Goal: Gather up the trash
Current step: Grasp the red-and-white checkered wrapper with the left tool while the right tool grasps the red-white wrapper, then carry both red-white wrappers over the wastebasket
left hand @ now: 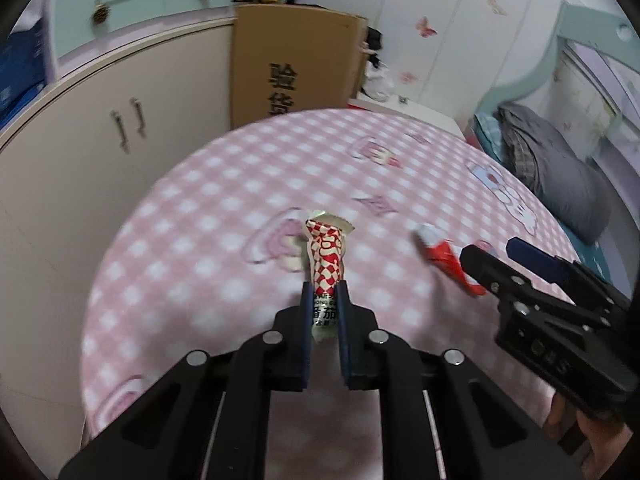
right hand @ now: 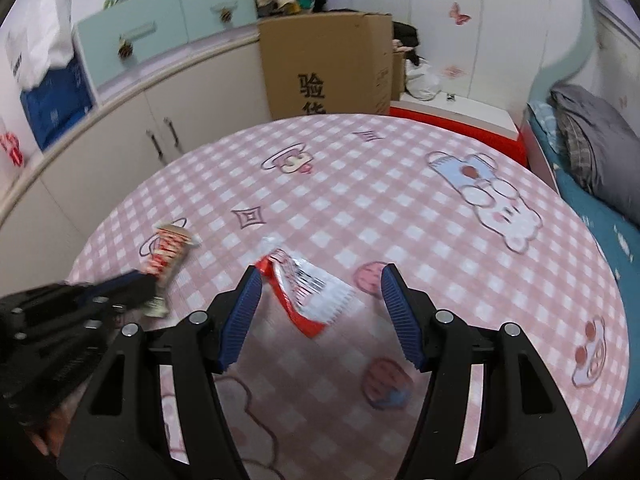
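My left gripper (left hand: 325, 292) is shut on a red-and-white checkered snack wrapper (left hand: 326, 256), gripping its near end; the wrapper sticks out forward over the pink checked tablecloth (left hand: 208, 216). The same wrapper (right hand: 170, 250) and left gripper (right hand: 150, 292) show at the left of the right wrist view. My right gripper (right hand: 320, 276) is open, its blue pads on either side of a flat red-and-white torn wrapper (right hand: 308, 288) lying on the cloth. In the left wrist view the right gripper (left hand: 490, 250) sits just right of that wrapper (left hand: 444, 256).
A round table with the pink cloth (right hand: 400, 208) fills both views. Behind it stand a cardboard box (right hand: 328, 64), cream cabinets (left hand: 100, 136) on the left and a bed with grey bedding (right hand: 592, 144) on the right.
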Action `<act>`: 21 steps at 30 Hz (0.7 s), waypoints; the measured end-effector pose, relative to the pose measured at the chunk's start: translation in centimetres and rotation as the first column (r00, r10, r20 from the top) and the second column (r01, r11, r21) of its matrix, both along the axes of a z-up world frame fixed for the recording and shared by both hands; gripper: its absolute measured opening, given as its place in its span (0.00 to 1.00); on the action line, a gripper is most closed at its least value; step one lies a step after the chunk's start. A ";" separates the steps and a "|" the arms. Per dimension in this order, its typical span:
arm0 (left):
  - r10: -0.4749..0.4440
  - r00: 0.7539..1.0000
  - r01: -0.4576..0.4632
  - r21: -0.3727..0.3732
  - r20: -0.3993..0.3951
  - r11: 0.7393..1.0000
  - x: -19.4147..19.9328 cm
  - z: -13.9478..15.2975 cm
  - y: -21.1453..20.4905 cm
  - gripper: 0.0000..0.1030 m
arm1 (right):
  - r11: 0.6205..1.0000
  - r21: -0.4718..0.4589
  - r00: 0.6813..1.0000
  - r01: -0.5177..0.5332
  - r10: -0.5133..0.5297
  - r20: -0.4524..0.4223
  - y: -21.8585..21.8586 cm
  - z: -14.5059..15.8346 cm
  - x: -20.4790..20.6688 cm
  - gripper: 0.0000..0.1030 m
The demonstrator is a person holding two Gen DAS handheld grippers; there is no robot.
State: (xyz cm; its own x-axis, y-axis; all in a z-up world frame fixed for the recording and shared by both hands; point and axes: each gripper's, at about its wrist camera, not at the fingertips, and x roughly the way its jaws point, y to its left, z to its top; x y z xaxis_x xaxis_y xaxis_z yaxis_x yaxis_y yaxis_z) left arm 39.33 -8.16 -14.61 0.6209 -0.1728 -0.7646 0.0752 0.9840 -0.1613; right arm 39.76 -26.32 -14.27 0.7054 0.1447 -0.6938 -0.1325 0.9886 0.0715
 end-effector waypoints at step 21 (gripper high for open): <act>0.162 0.985 -0.161 -0.013 0.067 0.987 -7.2 1.0 13.3 0.10 | 0.988 0.013 0.988 -0.154 0.154 -0.012 10.5 1.2 -2.3 0.19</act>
